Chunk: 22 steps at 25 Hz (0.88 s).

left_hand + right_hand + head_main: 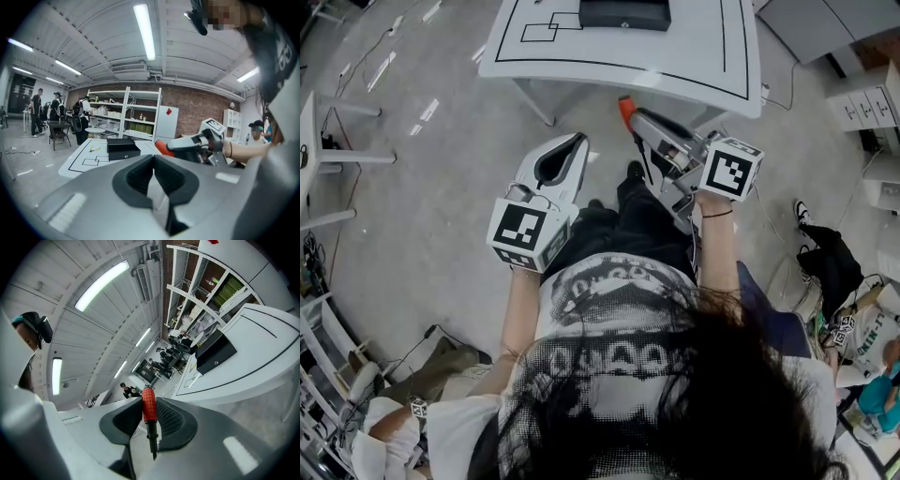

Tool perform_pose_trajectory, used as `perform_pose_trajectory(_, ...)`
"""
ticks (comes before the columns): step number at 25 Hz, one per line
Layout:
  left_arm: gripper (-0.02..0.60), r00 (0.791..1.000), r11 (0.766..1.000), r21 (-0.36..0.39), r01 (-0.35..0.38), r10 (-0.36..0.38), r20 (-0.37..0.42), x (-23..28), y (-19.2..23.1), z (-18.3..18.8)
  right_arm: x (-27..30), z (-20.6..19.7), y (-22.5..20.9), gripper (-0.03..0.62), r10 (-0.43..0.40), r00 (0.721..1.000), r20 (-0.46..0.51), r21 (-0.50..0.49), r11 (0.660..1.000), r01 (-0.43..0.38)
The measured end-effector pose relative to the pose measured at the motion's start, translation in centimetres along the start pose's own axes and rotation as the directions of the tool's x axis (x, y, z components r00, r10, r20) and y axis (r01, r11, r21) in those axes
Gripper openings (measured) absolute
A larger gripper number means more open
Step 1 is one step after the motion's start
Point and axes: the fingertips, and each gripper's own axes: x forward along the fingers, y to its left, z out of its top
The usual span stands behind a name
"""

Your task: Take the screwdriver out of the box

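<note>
The white table (694, 66) stands ahead of me, with the black box (624, 13) on its far part. My right gripper (649, 124) is off the table's near edge, over the floor, its jaws pressed on the red handle of the screwdriver (148, 405), well apart from the box. My left gripper (562, 157), beside it, is closed and empty. I judge the screwdriver is out; I should grip firmly and level, so the handle cannot slip.
</note>
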Motion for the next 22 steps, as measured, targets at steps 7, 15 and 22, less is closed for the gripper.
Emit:
perform_pose_trajectory(7, 0.0, 1.0, 1.0, 0.009, 0.008, -0.008, 0.018, -0.35, 0.02, 0.41, 0.01, -0.01, 0.67, 0.098, 0.0, 1.0, 0.001, -0.025, 1.0, 0.0)
perform_pose_trajectory(15, 0.0, 0.999, 1.0, 0.006, 0.022, -0.022, 0.027, 0.11, 0.14, 0.53, 0.25, -0.15, -0.05, 0.098, -0.016, 1.0, -0.014, -0.024, 1.0, 0.016)
perform_pose_trajectory(22, 0.0, 0.999, 1.0, 0.002, 0.028, -0.028, 0.026, 0.42, 0.19, 0.34, 0.36, -0.2, -0.25, 0.098, -0.02, 0.999, -0.034, -0.036, 0.999, 0.018)
